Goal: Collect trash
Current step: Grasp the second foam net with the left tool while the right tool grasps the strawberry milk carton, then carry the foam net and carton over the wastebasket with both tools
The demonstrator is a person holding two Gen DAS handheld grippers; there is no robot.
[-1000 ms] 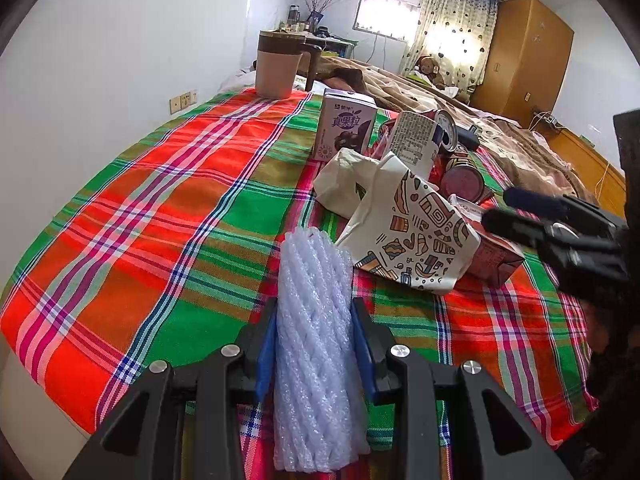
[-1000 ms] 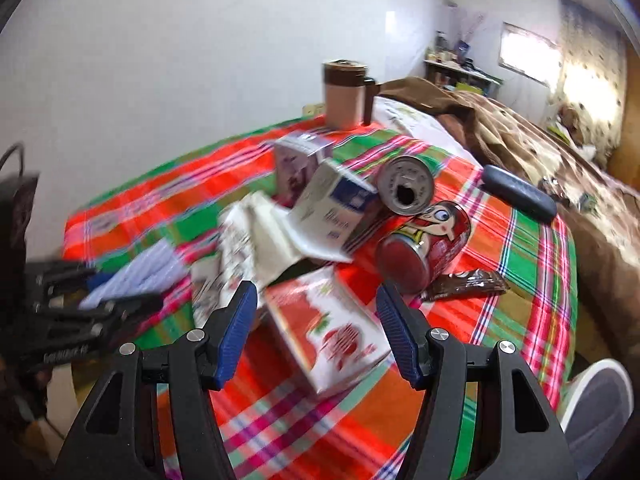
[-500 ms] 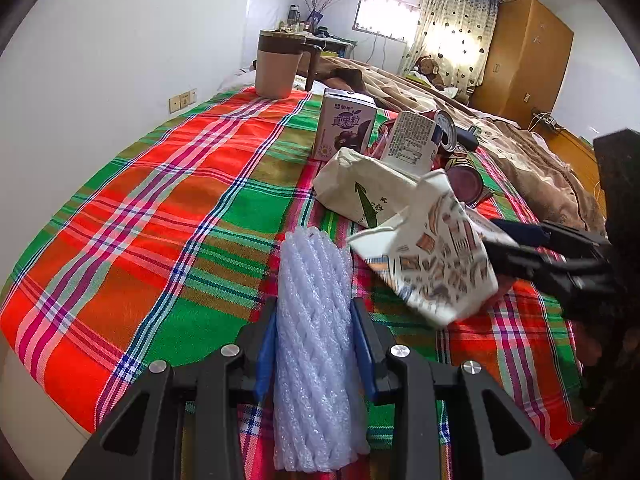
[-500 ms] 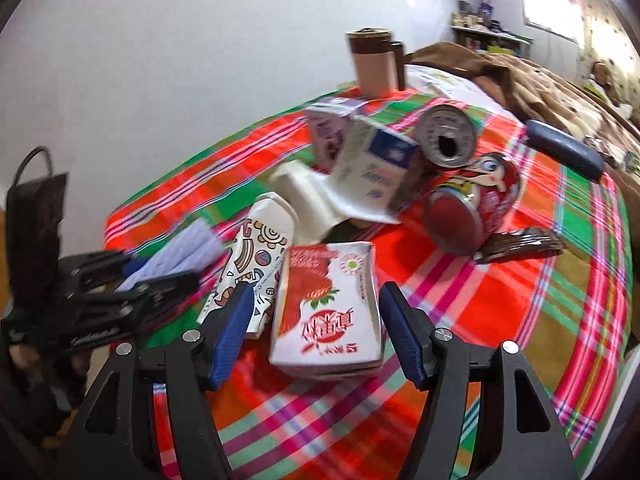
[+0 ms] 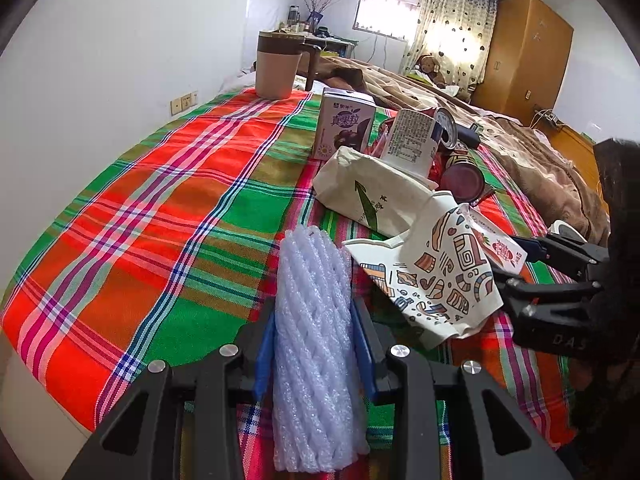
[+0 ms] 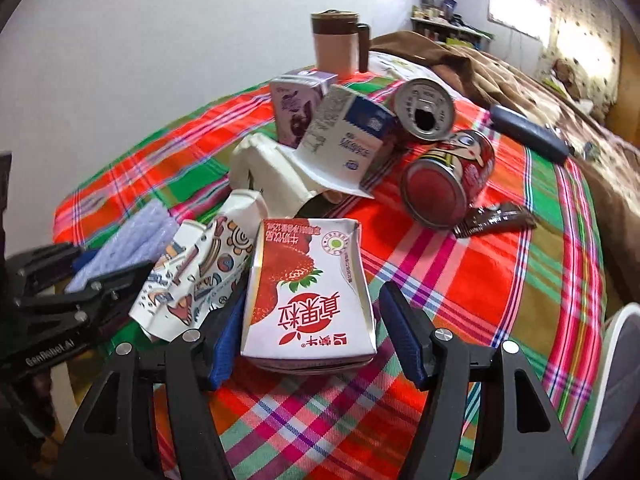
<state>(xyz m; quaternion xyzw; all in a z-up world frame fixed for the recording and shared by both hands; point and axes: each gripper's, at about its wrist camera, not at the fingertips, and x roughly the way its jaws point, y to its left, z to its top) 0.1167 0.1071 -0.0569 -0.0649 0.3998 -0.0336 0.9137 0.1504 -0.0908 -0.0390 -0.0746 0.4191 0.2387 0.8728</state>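
Left fingers (image 5: 316,344) pinch ribbed foam sleeve (image 5: 316,360); right fingers (image 6: 308,332) spread, straddling dented strawberry carton (image 6: 308,292).

The left gripper (image 5: 316,344) clamped a white foam net sleeve (image 5: 316,356) near the front edge of the plaid-covered table (image 5: 160,208). Just right of it lay a crumpled patterned paper cup (image 5: 440,276), touching the right gripper (image 5: 516,264), whose grip stayed unclear. A brown mug (image 5: 278,66) stood at the far edge.
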